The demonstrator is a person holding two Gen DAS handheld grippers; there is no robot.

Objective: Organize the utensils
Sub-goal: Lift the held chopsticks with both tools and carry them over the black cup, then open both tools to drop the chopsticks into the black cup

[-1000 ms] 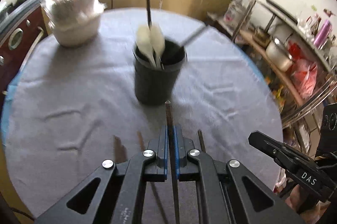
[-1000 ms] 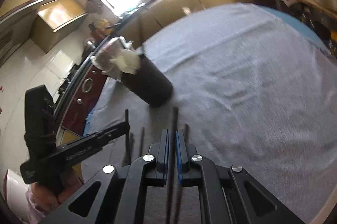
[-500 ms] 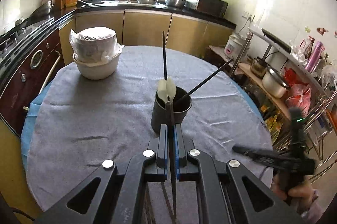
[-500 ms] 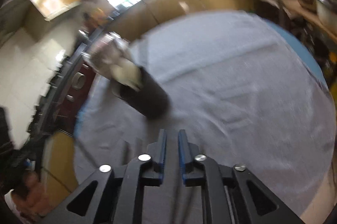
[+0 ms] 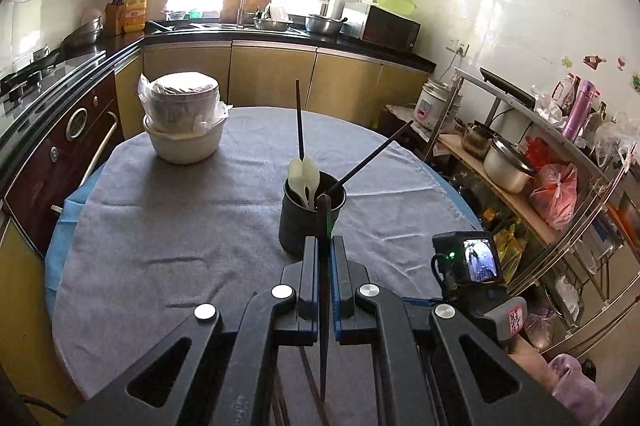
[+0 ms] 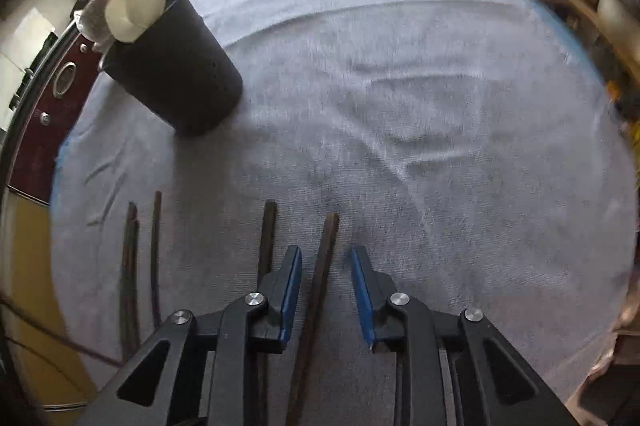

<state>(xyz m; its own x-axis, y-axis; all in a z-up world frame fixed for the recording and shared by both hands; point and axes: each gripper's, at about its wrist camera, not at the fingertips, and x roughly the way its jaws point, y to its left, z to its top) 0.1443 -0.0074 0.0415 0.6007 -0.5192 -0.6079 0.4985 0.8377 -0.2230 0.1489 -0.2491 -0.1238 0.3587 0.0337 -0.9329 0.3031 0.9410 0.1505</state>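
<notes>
Gripping one dark chopstick [image 5: 325, 226], the left gripper [image 5: 325, 258] is nearing the black holder [image 5: 296, 226] at mid-table; tip should clear the rim. The right gripper [image 6: 326, 262], jaws closing, is straddling another chopstick [image 6: 320, 274], untouched.

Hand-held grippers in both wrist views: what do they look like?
Each hand-held gripper is black, with triangular cut-outs in its linkage arms, round silver pivot bolts and blue pads lining the two fingers: left, right. In the left wrist view the right unit carries a small lit screen, a green light and a white label with red characters.
</notes>
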